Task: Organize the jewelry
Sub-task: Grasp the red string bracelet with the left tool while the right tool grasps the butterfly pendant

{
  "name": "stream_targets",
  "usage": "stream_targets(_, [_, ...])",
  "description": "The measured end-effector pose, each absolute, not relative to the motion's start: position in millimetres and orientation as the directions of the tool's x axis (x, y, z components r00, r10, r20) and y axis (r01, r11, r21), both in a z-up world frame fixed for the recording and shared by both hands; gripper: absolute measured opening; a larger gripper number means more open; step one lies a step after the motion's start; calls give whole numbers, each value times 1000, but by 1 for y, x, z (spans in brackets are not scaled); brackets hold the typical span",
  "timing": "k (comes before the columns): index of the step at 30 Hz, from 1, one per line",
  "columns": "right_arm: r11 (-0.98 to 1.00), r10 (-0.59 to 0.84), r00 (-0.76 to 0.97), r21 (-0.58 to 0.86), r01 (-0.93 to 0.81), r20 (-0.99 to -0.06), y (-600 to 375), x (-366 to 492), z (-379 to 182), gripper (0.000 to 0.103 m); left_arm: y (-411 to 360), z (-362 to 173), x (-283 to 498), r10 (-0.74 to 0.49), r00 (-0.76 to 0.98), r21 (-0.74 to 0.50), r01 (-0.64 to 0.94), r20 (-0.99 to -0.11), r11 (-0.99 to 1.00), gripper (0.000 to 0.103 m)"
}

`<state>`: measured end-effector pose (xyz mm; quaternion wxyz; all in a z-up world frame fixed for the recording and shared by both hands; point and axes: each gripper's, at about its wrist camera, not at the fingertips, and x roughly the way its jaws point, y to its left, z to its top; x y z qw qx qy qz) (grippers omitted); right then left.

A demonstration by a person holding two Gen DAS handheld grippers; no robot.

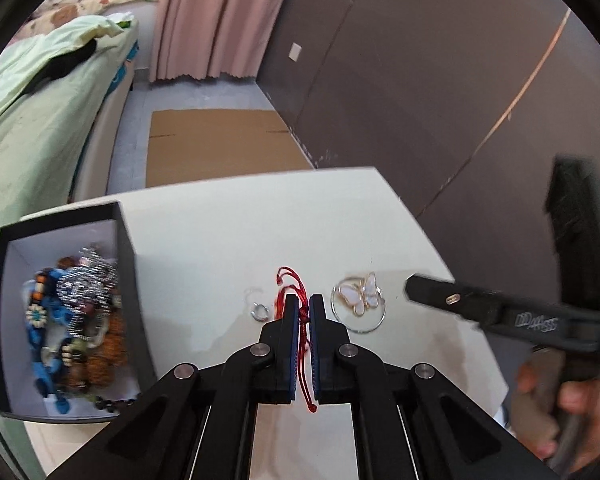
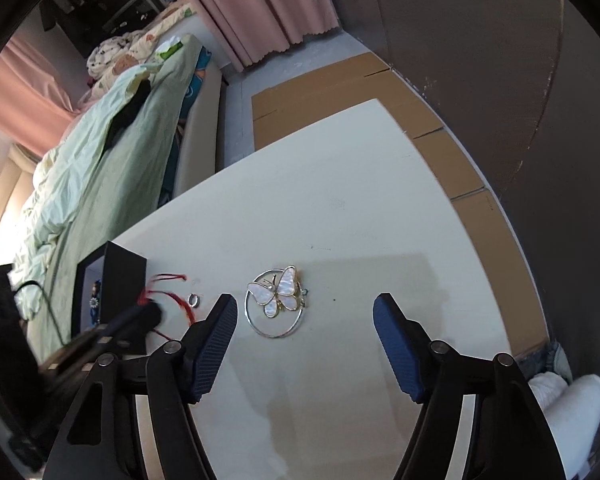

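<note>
A red cord bracelet [image 1: 300, 300] is lying on the white desk [image 1: 228, 232], with the left claw [image 1: 304, 312] clenching it. Beside it, a butterfly brooch [image 2: 278, 292] is resting ahead of the released right claw [image 2: 305, 308]. A jewelry box [image 1: 128, 280] is standing leftward.

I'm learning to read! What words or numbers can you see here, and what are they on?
White letters on the right gripper's black finger, too blurred to read for sure.
Nothing readable on the box, table or wall plate.
</note>
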<state>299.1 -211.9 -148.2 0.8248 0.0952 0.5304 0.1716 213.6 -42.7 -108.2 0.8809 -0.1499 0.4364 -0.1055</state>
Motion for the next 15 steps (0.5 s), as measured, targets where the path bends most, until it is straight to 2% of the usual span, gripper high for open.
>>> stream_targets(10, [939,327,374,254,-231,-868,-181,307,-157,67,-4,-76,199,-314,670,-404,23,-672,914,5])
stream_targets(15, [952,260,393,166,-259,-882,-162,312,-160,67,15,-65,192,-301,697,-417,2,-651,909,5])
